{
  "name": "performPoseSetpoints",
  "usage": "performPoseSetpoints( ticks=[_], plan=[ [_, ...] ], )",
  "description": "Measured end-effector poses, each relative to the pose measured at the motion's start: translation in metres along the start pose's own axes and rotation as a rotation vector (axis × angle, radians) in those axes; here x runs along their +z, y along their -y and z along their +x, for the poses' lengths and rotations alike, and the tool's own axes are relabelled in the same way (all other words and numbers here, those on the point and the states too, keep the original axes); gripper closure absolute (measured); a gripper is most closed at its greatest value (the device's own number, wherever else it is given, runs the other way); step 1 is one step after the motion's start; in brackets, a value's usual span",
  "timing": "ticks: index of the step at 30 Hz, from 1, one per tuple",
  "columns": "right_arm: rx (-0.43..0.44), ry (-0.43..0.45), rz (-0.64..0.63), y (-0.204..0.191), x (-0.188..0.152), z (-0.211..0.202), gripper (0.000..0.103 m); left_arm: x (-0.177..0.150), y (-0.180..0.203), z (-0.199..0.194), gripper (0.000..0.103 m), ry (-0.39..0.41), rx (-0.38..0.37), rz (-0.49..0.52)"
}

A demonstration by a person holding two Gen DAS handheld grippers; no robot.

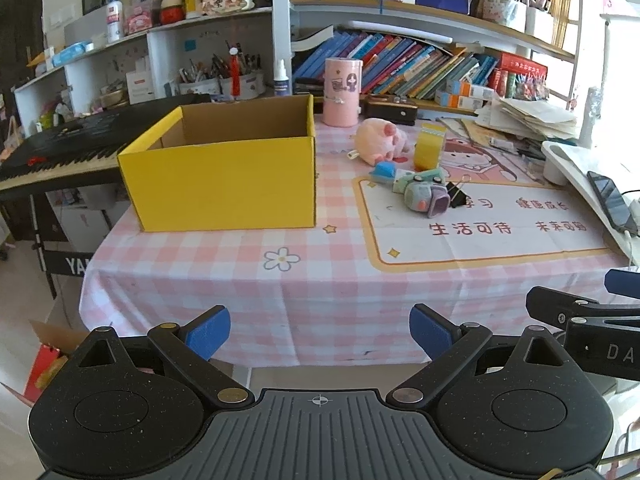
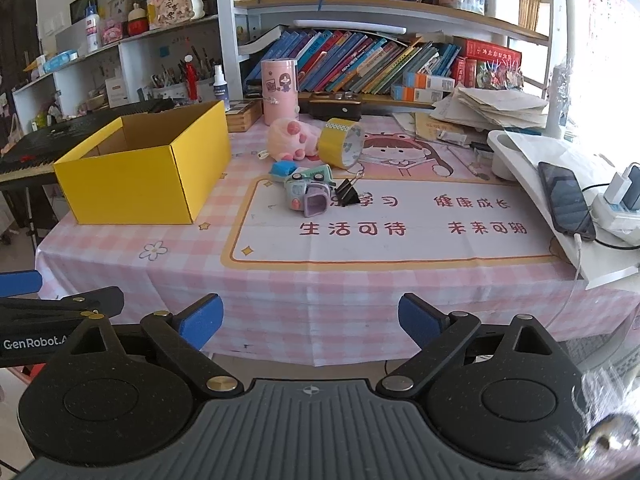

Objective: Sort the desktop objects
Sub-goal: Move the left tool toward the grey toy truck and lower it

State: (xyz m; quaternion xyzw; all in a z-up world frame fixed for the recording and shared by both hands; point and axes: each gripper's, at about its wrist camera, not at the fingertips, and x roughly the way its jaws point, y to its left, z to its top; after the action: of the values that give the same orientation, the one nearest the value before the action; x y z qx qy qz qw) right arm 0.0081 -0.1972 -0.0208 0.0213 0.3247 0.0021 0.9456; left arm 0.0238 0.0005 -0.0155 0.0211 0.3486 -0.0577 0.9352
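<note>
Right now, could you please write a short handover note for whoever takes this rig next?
Left tool: open, holding nothing, short of the table's front edge.
Right tool: open, also holding nothing.
Yellow box: open at table left; nothing visible inside.
Still loose in a cluster right of it: pink plush, yellow tape roll, blue piece, small toys, black binder clip.
Nothing sorted yet; all remain.

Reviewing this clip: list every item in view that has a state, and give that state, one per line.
Left gripper: open, holding nothing.
Right gripper: open, holding nothing.
Yellow box: open-topped, upright, nothing visible inside.
Yellow tape roll: tipped on its edge, leaning by the plush.
Pink plush pig: lying on the tablecloth.
Black binder clip: closed, lying beside the toys.
Phone: screen dark, cable plugged in.
</note>
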Motion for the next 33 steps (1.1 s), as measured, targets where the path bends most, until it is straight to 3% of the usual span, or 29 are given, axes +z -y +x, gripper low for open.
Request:
performPoseSetpoints(
  ticks=[7,20,33],
  plan=[
    [-0.026,0.027,-0.037,0.008,0.002,-0.002,0.011,0.004,0.010,0.006,0.006,-0.008,-0.019,-0.008],
    [-0.028,-0.011,-0.046,0.036,0.014,0.022,0.023,0.017,0.045,0.028,0.006,-0.027,-0.029,0.015],
    [-0.014,-0.045,-0.045,0.086,0.045,0.063,0.024,0.053,0.087,0.077,0.006,-0.052,-0.027,-0.021]
  ],
)
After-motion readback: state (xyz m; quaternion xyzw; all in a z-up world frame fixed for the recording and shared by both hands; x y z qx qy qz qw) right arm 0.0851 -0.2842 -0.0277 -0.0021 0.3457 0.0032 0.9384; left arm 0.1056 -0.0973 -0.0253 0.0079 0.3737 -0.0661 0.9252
